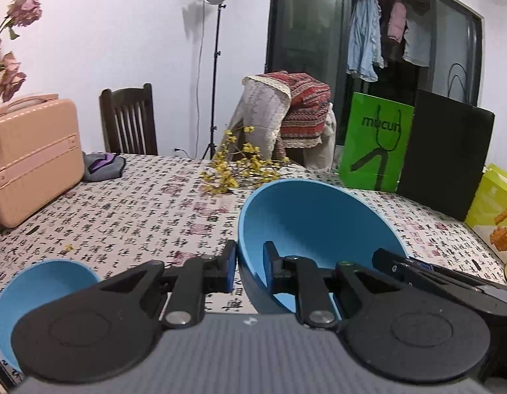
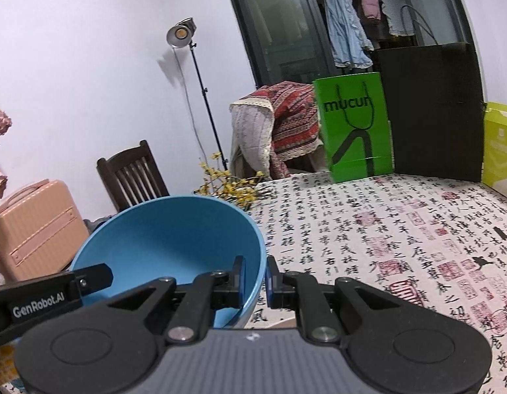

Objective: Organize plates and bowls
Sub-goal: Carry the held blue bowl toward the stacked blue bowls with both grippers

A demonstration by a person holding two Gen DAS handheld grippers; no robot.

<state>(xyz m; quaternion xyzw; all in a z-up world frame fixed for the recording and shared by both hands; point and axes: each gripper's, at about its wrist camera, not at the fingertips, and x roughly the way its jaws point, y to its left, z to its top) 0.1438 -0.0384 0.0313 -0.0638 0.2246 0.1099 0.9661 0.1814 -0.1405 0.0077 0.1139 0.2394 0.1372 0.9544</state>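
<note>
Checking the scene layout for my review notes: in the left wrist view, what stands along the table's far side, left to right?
Pink suitcase → grey pouch → yellow flower sprig → green mucun bag → black bag → yellow-green box.

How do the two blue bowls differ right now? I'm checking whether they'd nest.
The big bowl looks wider and deeper than the small bowl. The big bowl is tipped up, its opening facing the cameras, with the left tool and right tool each straddling its rim; the small bowl sits on the tablecloth with no tool on it. Both are plain blue and look empty.
</note>
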